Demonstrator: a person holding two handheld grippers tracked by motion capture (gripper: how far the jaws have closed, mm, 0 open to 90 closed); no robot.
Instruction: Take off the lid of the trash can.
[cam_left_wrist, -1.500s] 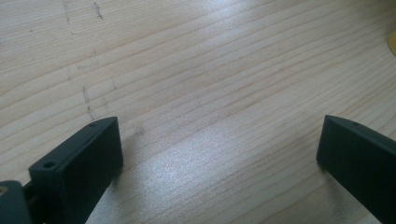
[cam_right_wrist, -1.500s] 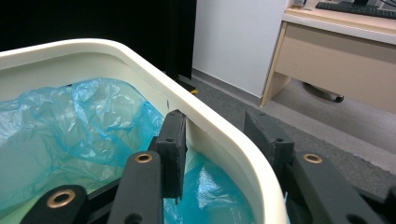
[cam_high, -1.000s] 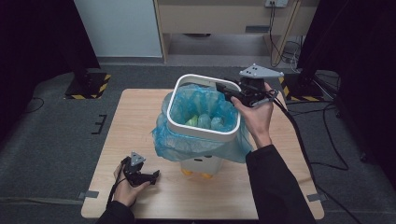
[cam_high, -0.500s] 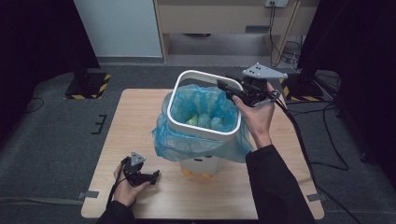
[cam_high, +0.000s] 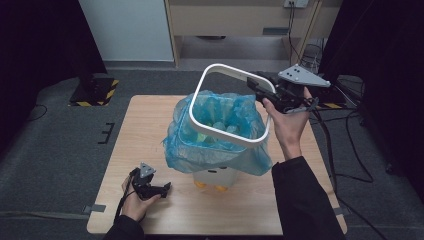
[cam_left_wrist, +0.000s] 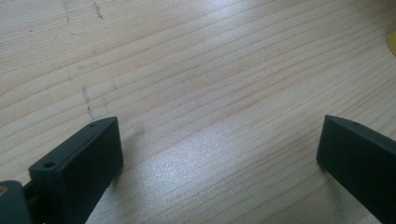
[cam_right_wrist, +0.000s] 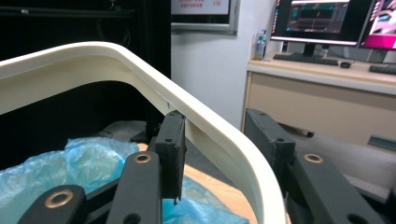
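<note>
While held up in the air, hung tilted over the bin: white ring, far side high, near side low and just above the blue bag. Was clamped at its 2 o'clock corner by the right gripper. Seen from the right gripper view as a thick pale bar, white ring, running between the two black jaws of the right gripper. Had one pad pressed flat on the inside of the ring, with the other jaw close on the outside. Was held by a right hand coming up from 5 o'clock in a dark sleeve.

Under the ring, stood upright near the middle of the table: white bin. Was lined with the blue bag, puffed out and folded down over the top edge all the way round. Held some pale things deep inside, too small to tell.

Out at 7 o'clock from the bin, well apart from it, lay low on the wood: left gripper. Had its jaws wide apart, left gripper, with just bare table between them.
</note>
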